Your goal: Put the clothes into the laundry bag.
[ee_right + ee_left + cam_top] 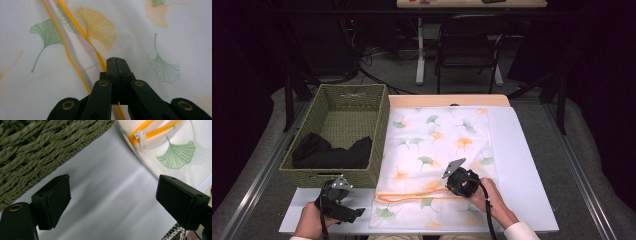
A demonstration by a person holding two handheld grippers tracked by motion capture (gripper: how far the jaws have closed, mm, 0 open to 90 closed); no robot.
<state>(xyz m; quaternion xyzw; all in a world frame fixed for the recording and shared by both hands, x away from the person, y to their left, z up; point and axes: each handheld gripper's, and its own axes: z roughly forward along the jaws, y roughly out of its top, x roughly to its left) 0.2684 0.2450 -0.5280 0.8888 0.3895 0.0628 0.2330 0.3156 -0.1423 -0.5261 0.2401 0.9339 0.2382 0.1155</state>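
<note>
A white mesh bag (pixel 442 145) printed with green and orange ginkgo leaves lies flat on the white table top (pixel 522 165). Its orange zipper (pixel 412 196) runs across the near end and stands parted. My right gripper (pixel 453 189) rests at the zipper's right end. In the right gripper view its jaws (pixel 116 61) are pressed together, with the orange zipper edge (pixel 82 32) running in under them. My left gripper (pixel 353 212) sits at the table's front left, open over bare table (pixel 112 197). The white zipper pull (pixel 142 141) lies beyond its jaws.
A green woven basket (pixel 352 90) stands at the left of the bag with a black garment (pixel 332 150) inside; its wall (pixel 37 150) is close to my left gripper. A black chair (pixel 467 45) and cables sit beyond the table's far edge.
</note>
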